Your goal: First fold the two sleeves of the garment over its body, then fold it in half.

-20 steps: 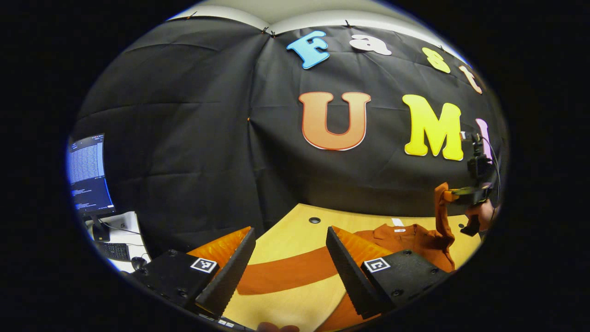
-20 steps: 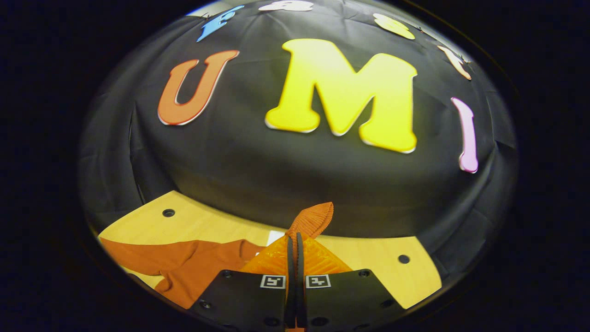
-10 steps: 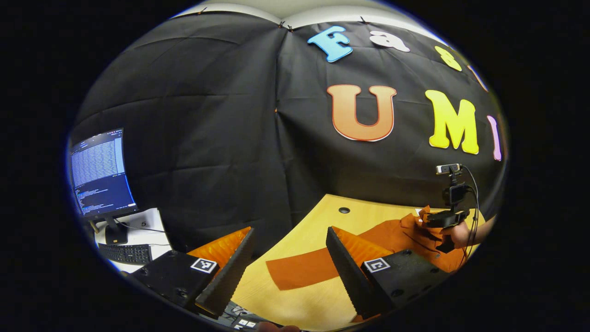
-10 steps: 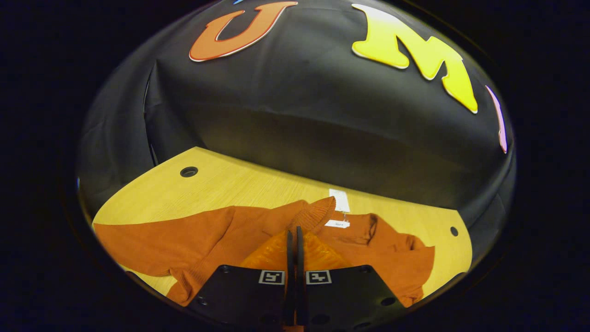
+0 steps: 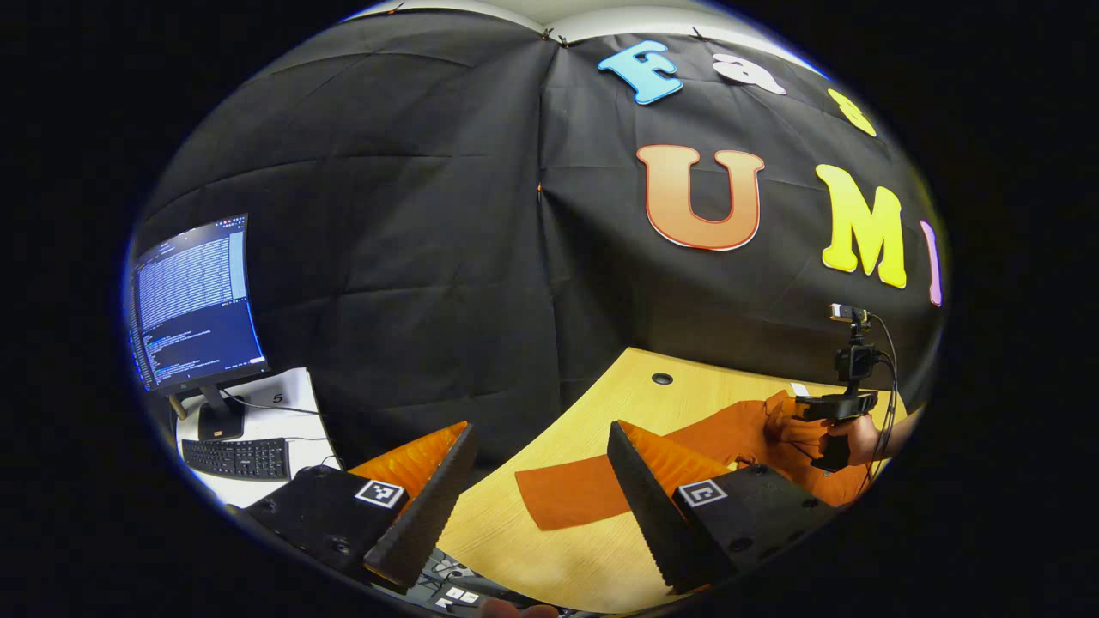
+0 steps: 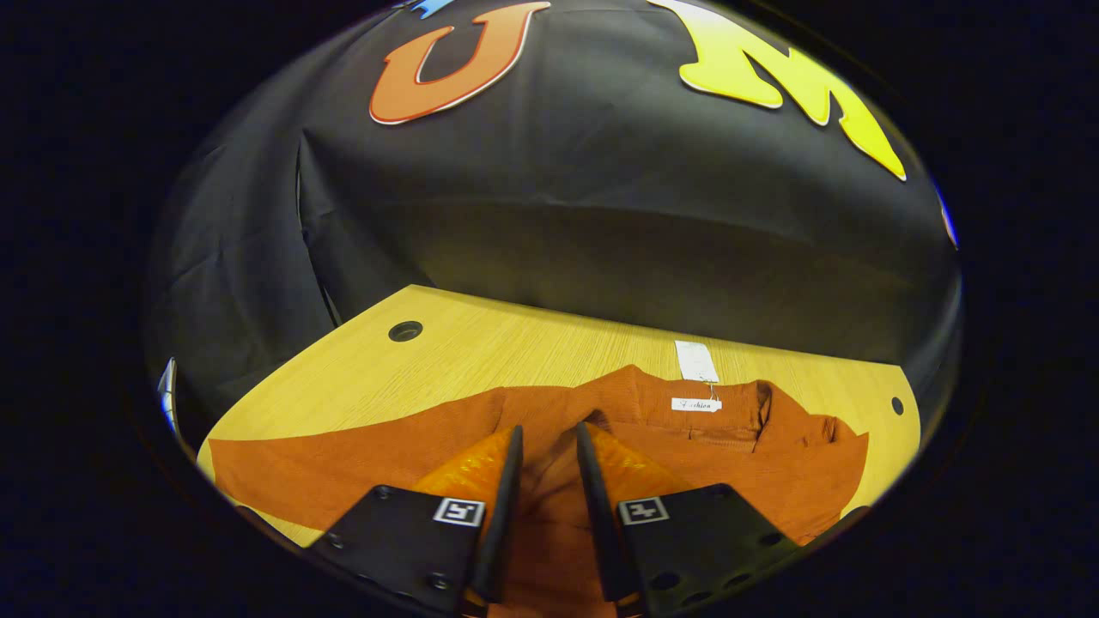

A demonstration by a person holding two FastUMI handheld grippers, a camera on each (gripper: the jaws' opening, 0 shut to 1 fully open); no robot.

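Above the garment, right gripper fingers slightly parted, empty

Garment hem hidden behind right gripper fingers

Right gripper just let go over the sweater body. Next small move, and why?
Probably bring the open left gripper down onto the other sleeve, which lies flat and stretched out on the table, unfolded. The right gripper is open above the garment's body with one sleeve laid there, so that side looks done.
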